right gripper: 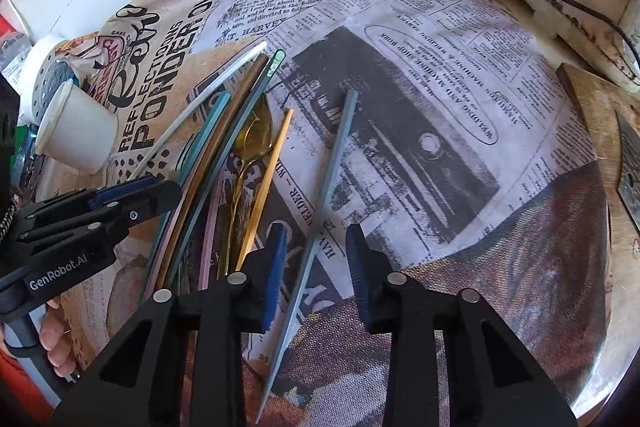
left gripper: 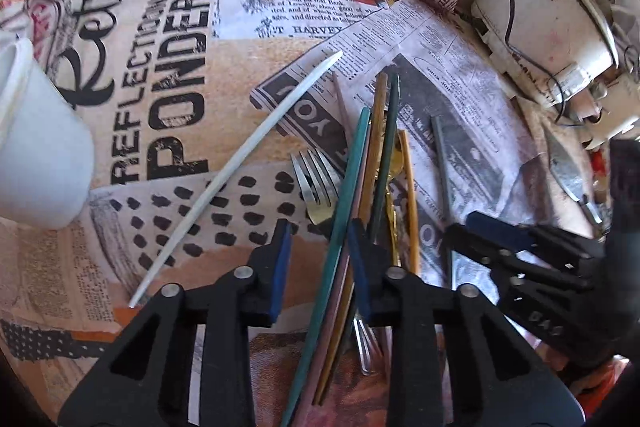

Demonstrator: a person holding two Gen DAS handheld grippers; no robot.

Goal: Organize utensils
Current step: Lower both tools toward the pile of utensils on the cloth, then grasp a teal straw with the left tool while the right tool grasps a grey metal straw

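Observation:
A pile of thin coloured utensil handles (left gripper: 360, 163) lies on the printed cloth (left gripper: 172, 39), with a silver fork (left gripper: 316, 183), a gold spoon (right gripper: 252, 139) and a teal handle (left gripper: 340, 223). A white stick (left gripper: 236, 167) lies apart to the left. My left gripper (left gripper: 320, 259) is open above the pile, the teal handle passing between its pads. My right gripper (right gripper: 314, 259) is open over a lone grey-blue stick (right gripper: 320, 203), which runs between its fingers. The right gripper also shows in the left wrist view (left gripper: 520, 247), and the left gripper in the right wrist view (right gripper: 120, 199).
A white cup (left gripper: 36, 143) lies tipped at the left; it also shows in the right wrist view (right gripper: 76, 131). A white appliance with a black cord (left gripper: 548, 11) stands at the back right. A wooden board (right gripper: 600, 147) with a metal blade (right gripper: 632, 171) lies at the right.

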